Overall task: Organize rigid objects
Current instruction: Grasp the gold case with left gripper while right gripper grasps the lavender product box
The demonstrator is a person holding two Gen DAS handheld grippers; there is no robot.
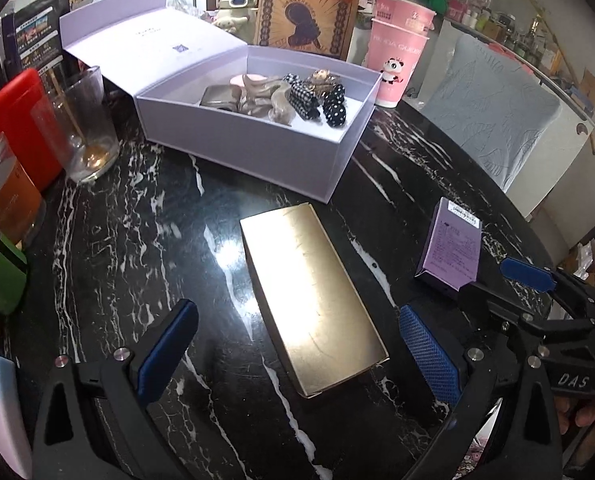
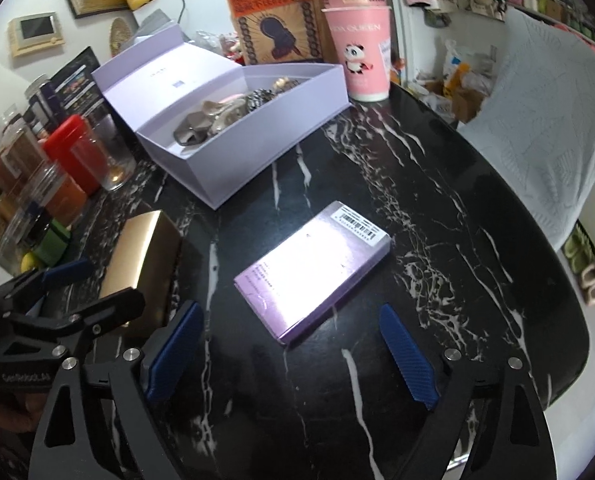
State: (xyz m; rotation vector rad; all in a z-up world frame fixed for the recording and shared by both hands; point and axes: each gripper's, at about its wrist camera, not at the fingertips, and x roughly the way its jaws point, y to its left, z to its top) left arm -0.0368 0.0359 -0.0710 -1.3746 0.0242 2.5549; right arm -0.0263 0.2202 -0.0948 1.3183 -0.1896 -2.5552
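The left gripper [image 1: 297,360], jaws spread wide and empty, straddles the gold box [image 1: 313,300], whose long axis runs eleven to five o'clock. The right gripper [image 2: 293,356], equally wide and empty, faces the purple box [image 2: 313,270] at twelve, lying one to seven.

black marble table [image 2: 437,208], white wall [image 2: 1,4], cluttered shelves [image 1: 537,40]

Glossy black marble tabletop [image 1: 137,240], shiny gold metallic box [image 1: 313,304], glossy purple card carton [image 2: 313,272], matt lilac cardboard box [image 1: 249,148].

Two close wrist views angled down (side by side), both sharing the lavender box [image 1: 257,136].
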